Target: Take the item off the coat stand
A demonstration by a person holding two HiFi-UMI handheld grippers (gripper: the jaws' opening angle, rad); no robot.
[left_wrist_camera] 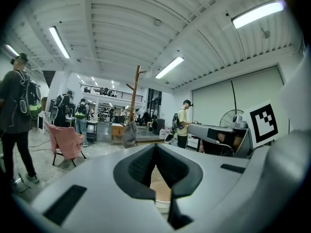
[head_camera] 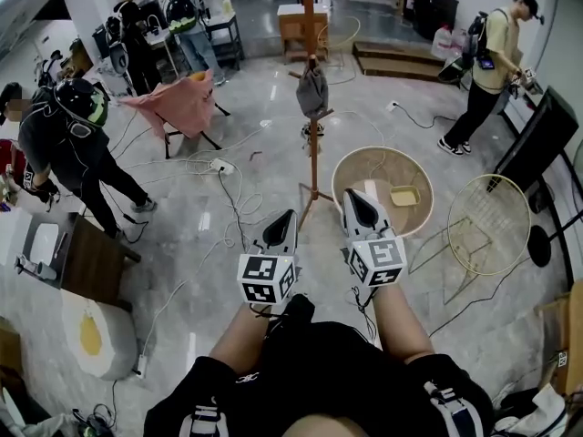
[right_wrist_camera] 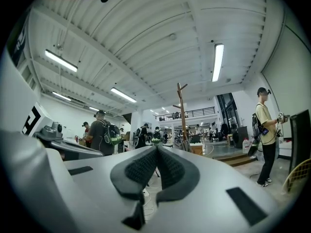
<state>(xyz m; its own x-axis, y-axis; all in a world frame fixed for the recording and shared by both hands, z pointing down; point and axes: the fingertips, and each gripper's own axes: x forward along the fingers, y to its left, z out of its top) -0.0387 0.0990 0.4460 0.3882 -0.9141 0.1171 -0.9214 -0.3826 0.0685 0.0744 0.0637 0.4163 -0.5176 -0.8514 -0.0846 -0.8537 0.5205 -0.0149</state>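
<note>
Both tools held side by side at the person's front, jaw tips pointing forward. The left hand-held gripper point(head_camera: 288, 215) point(left_wrist_camera: 155, 147) has its two dark pads pressed together at the tips, with nothing between them; the right hand-held gripper point(head_camera: 352, 195) point(right_wrist_camera: 156, 148) is likewise pressed together and holds nothing. Straight ahead of the two tips, and well apart from them, stands the wooden coat stand point(head_camera: 314, 157) point(left_wrist_camera: 134, 96) point(right_wrist_camera: 182, 111). The grey item point(head_camera: 311, 91) point(left_wrist_camera: 129, 134) hangs on the stand's post above its spread feet — what sort of item it is cannot be told. Just beyond the right hand-held gripper lies a round basket point(head_camera: 383, 150) on the floor. Ahead and to the left of the left hand-held gripper, a pink cloth point(head_camera: 178, 104) is draped over a folding chair.
</note>
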